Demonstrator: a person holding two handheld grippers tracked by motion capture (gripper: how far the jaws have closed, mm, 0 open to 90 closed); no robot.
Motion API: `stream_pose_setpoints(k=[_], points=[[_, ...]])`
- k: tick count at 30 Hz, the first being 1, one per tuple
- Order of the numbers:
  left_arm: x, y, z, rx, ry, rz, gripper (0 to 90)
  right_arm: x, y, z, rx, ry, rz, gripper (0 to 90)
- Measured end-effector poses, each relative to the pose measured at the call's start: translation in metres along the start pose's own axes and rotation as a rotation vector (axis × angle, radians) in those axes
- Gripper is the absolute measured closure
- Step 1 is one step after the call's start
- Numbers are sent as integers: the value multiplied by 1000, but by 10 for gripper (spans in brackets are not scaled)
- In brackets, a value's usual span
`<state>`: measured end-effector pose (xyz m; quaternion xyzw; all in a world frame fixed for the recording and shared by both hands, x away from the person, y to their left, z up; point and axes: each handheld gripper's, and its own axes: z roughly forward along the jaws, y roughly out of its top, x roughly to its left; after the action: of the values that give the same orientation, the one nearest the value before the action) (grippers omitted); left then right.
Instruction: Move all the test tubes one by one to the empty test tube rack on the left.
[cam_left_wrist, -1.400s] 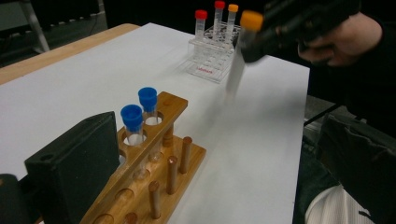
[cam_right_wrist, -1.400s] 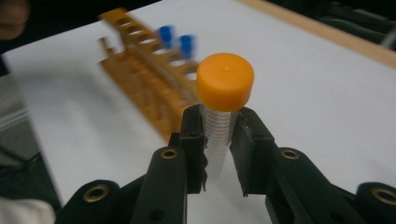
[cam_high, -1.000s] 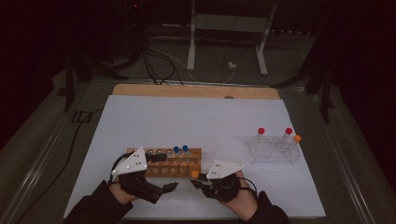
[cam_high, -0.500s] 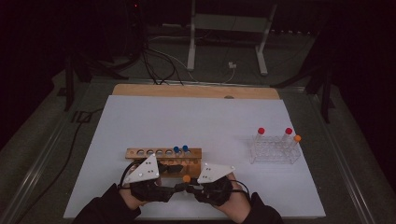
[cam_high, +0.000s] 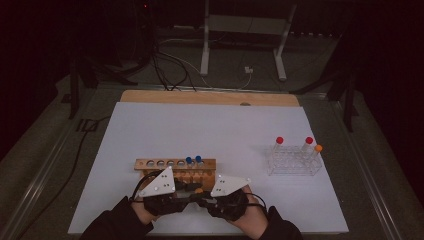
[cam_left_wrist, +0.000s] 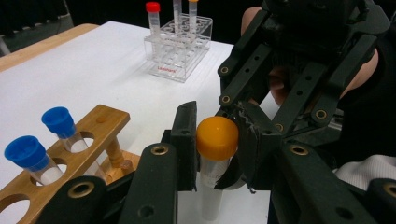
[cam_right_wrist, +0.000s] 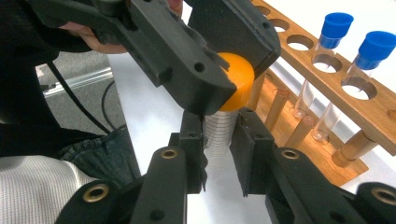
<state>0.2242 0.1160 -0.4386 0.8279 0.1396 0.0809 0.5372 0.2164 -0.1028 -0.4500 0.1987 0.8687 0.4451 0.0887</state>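
Tube (cam_left_wrist: 215, 154): a clear plastic tube with a smooth, rounded orange cap is held upright just in front of the wooden rack, above the white table, between the two grippers.
Left gripper (cam_left_wrist: 217, 140): its black jaws are closed around the orange cap and the tube's top, as seen in the left gripper view.
Right gripper (cam_right_wrist: 219, 140): its jaws are clamped on the tube's ribbed clear body below the cap, as seen in the right gripper view.
Change: against the frame of one second ago, both grippers are seen drawn together at the near table edge; the tube, then carried by the right gripper alone, is now gripped by both.
Rack (cam_high: 150, 164): a long block of pale wood with a row of round holes, raised on turned dowels; two clear tubes with blue caps (cam_high: 193, 160) are stood side by side in it.
Clear rack (cam_high: 293, 162): a transparent plastic grid box, well apart to the right, is loaded with two red-capped tubes and one orange-capped tube.
Table (cam_high: 210, 125): a matte white sheet is laid over a wooden board, whose far edge is left exposed.
Grey plates (cam_high: 159, 183): flat, three-cornered and dotted with small marks, one is borne on each gripper.
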Motion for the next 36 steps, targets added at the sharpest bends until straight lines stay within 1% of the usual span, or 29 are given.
stream_pose_setpoints(k=[4, 8, 10, 11, 13, 14, 15, 17, 18, 20, 21, 23, 24, 27, 28, 29, 30, 31, 32, 34, 36], points=[[1, 1, 0, 7, -6, 10, 718, 0, 0, 1, 1, 1, 1, 743], [2, 2, -1, 0, -8, 4, 720, -1, 0, 0, -8, 1, 3, 741], [3, 3, -2, -8, -6, -2, 720, -1, 0, -1, -17, 2, 5, 723], [3, 4, -4, -7, 9, 7, 720, -2, 0, -2, -28, 5, 10, 649], [5, 6, -9, -14, 24, 4, 720, -2, 0, -5, -40, -14, 10, 558], [6, 7, -12, -22, 37, 4, 720, -3, 0, -7, -51, -19, 17, 517], [8, 8, -15, -25, 50, 10, 720, -5, 1, -10, -59, -23, 24, 478], [10, 11, -20, -37, 77, 11, 720, -10, 2, -17, -80, -46, 30, 421], [12, 12, -23, -39, 82, 8, 720, -12, 3, -21, -93, -58, 38, 379], [14, 14, -27, -43, 113, 14, 721, -17, 4, -29, -113, -85, 51, 314], [16, 15, -29, -48, 115, 7, 720, -20, 5, -32, -124, -96, 59, 275], [19, 15, -31, -58, 136, 1, 720, -24, 5, -39, -144, -120, 73, 212], [20, 15, -32, -60, 138, -3, 720, -25, 6, -42, -147, -130, 78, 181], [23, 15, -34, -63, 157, -8, 720, -30, 5, -49, -167, -159, 96, 125], [24, 16, -35, -64, 162, -9, 720, -32, 4, -50, -170, -166, 101, 92], [24, 17, -37, -66, 167, -9, 720, -33, 3, -52, -171, -159, 100, 45], [25, 18, -38, -67, 178, -3, 720, -34, 2, -53, -171, -162, 103, 14], [26, 19, -40, -70, 187, -2, 720, -35, 1, -54, -172, -163, 105, 2], [28, 20, -41, -72, 190, -2, 720, -37, 0, -55, -174, -155, 109, 0], [31, 21, -45, -76, 213, 0, 720, -39, -1, -57, -183, -170, 120, 0], [34, 22, -47, -89, 230, -4, 720, -41, -2, -60, -200, -168, 132, 0]])
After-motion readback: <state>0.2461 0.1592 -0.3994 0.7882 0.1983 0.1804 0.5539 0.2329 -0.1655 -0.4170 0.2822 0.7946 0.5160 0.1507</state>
